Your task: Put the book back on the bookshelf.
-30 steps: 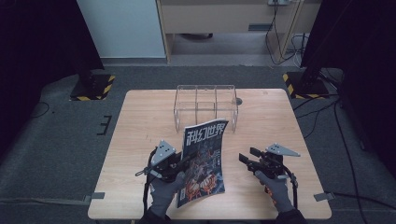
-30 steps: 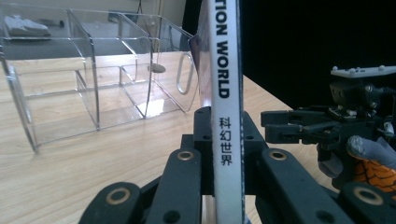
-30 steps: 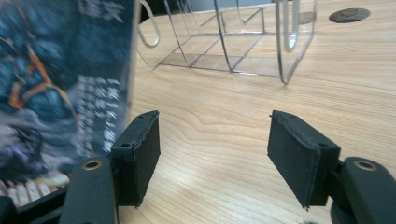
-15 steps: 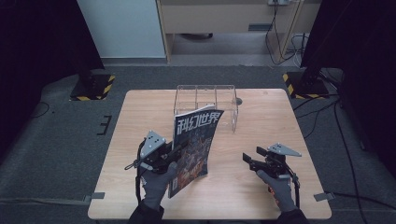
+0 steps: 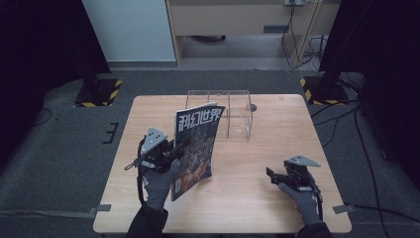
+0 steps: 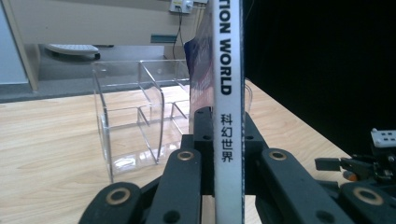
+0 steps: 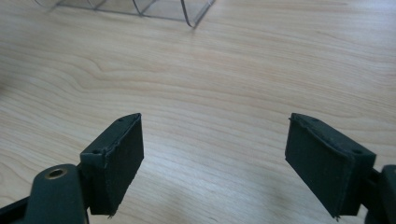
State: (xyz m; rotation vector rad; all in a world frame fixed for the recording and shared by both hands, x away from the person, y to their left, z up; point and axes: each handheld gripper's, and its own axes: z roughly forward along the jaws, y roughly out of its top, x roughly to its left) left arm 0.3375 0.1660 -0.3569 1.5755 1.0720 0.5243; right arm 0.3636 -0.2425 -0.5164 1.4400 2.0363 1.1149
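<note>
Nearest the person, the right gripper (image 5: 271, 174) hangs low over the front right part of the pale wooden table (image 5: 277, 129), its black jaws spread wide with only bare wood grain between them; they have just been opening, and nothing lies in the gap. In the right gripper view the two dark pads (image 7: 116, 154) stand well apart above the tabletop.

A little farther in, at the front left, the left gripper (image 5: 181, 148) is pinched tight on the spine of a glossy magazine with a dark illustrated cover and white Chinese title lettering (image 5: 195, 144). The magazine stands nearly upright and clear of the table, tilted slightly, its cover facing right towards the other hand. In the left gripper view the white spine (image 6: 229, 93) runs straight up between the closed jaws, printed with black characters and the word WORLD. Whether the magazine's lower corner touches the wood is hard to tell from the high view, as the gloved left hand (image 5: 161, 183) covers that area.

Beyond the magazine, near the table's far edge, sits a clear acrylic file holder with upright dividers (image 5: 233, 111), its compartments open at the top. The magazine's top edge is near its front left corner but apart from it.
</note>
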